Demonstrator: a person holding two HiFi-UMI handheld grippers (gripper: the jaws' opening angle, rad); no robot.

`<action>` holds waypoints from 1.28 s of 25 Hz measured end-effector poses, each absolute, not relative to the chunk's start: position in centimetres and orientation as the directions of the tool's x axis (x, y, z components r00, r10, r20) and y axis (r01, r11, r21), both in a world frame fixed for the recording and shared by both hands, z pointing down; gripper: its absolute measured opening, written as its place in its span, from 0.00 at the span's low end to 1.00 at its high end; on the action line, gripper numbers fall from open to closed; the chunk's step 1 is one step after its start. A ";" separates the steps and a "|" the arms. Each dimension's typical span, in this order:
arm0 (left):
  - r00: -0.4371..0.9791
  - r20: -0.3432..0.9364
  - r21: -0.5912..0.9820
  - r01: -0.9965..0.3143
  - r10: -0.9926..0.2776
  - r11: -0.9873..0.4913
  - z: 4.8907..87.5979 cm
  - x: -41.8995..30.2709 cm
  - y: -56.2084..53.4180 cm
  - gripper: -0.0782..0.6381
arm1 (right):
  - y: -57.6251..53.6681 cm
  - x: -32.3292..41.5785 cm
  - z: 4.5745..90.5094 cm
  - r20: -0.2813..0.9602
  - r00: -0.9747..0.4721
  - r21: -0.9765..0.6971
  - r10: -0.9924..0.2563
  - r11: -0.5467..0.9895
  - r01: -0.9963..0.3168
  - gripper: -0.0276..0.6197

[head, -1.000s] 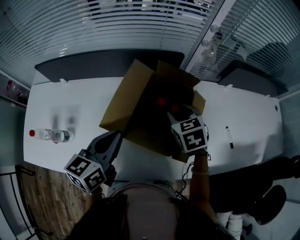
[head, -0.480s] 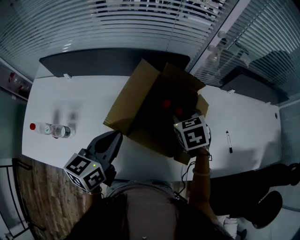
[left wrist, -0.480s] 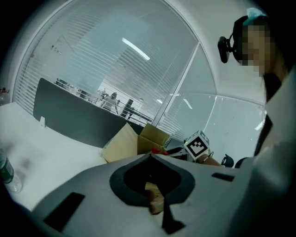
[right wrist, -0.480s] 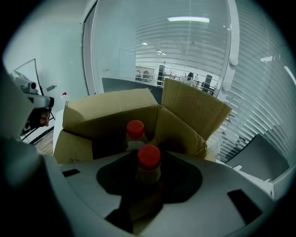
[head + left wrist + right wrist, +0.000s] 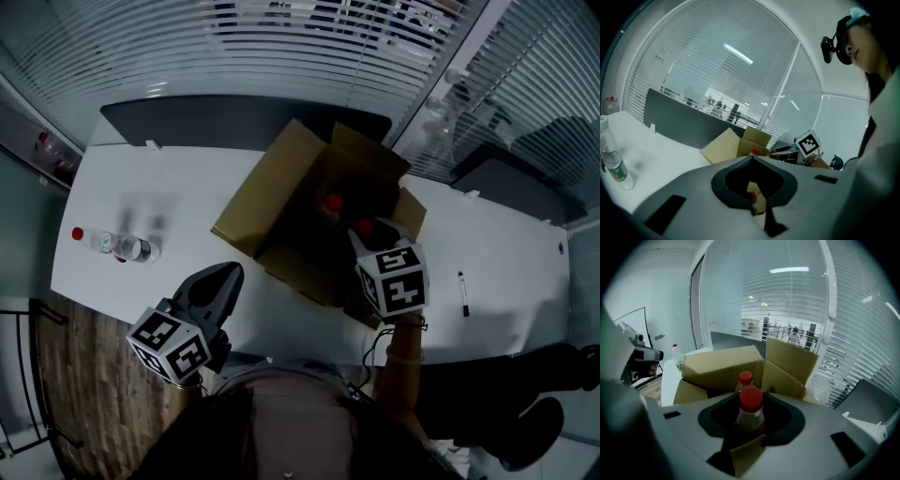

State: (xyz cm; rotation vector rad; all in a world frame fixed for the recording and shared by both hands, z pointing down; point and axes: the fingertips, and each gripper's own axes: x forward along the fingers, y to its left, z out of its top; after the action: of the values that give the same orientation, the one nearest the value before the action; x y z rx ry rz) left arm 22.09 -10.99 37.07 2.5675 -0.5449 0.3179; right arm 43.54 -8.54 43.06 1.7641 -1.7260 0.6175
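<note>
An open cardboard box (image 5: pixel 281 202) stands on the white table (image 5: pixel 178 183). Over its near right corner my right gripper (image 5: pixel 367 240) is shut on a clear bottle with a red cap (image 5: pixel 365 226). In the right gripper view that bottle (image 5: pixel 750 412) stands upright between the jaws. A second red-capped bottle (image 5: pixel 745 380) stands inside the box (image 5: pixel 723 365), also seen in the head view (image 5: pixel 334 202). My left gripper (image 5: pixel 228 273) hangs at the table's near edge, left of the box, shut with nothing in it (image 5: pixel 757 206). The box (image 5: pixel 733 143) lies ahead of it.
Two clear bottles (image 5: pixel 117 246) lie or stand at the table's left end, and show at the left of the left gripper view (image 5: pixel 613 161). A black pen (image 5: pixel 461 281) lies on the right. A dark partition (image 5: pixel 234 117) runs along the table's far edge. Glass walls with blinds stand behind.
My right gripper has drawn back and up a little from the box with the bottle in it. The left gripper view has swung so the table bottles show more fully.
</note>
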 end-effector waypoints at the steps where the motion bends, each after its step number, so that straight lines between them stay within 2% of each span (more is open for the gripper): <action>1: 0.890 0.318 0.414 -0.440 -0.326 -0.797 36.9 22.0 -10.7 0.12 | -8.4 43.5 42.6 0.683 0.053 0.097 -0.729 0.018 -0.995 0.31; 14: 0.867 0.306 0.391 -0.490 -0.392 -0.779 36.3 20.4 -7.5 0.12 | -6.7 41.3 36.4 0.566 -0.001 0.129 -0.825 0.090 -0.988 0.31; 32: 0.923 0.254 0.392 -0.371 -0.289 -0.842 35.0 14.4 -9.8 0.12 | -6.4 34.9 29.8 0.419 0.084 0.148 -0.904 -0.024 -0.989 0.31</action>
State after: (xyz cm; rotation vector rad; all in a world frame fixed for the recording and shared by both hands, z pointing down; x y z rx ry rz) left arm 14.39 -9.76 34.98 2.6395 -0.4770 0.2561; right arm 34.91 -6.41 29.76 1.9755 -1.8663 0.2910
